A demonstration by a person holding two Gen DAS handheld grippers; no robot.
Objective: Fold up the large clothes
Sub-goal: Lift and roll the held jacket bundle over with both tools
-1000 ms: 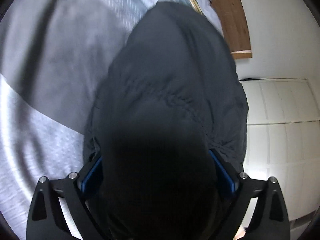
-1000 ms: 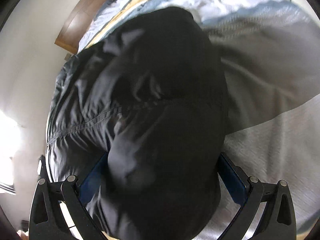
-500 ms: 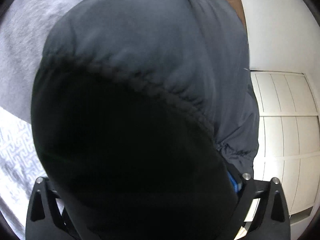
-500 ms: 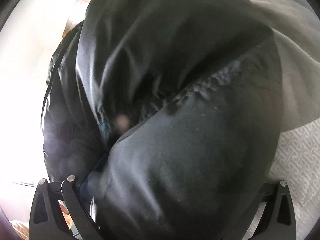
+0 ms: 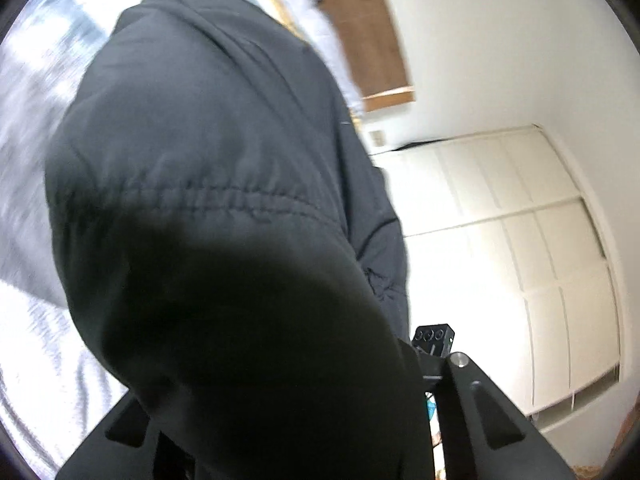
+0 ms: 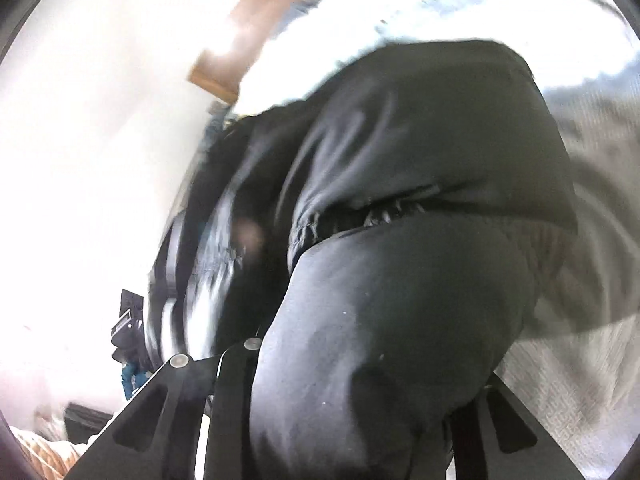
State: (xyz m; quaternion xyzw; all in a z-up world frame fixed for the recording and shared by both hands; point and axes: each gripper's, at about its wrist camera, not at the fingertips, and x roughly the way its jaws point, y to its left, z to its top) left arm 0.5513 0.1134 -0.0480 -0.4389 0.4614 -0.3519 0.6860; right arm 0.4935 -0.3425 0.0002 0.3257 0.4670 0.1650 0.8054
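A large dark padded jacket fills the left wrist view, hanging from my left gripper, which is shut on its bunched fabric; the fingertips are hidden under the cloth. The same jacket fills the right wrist view, with an elastic seam across its middle. My right gripper is shut on another part of it, fingertips also hidden. The jacket is lifted above the bed. The other gripper shows at the jacket's edge in each view.
A bed with a pale grey patterned cover lies under the jacket, also in the right wrist view. A wooden headboard stands beyond. White wall and white closet doors are to the right.
Both grippers have lifted the jacket up off the bed and tilted; the views have swung toward the wall and closet. The blue finger pads are now covered by fabric.
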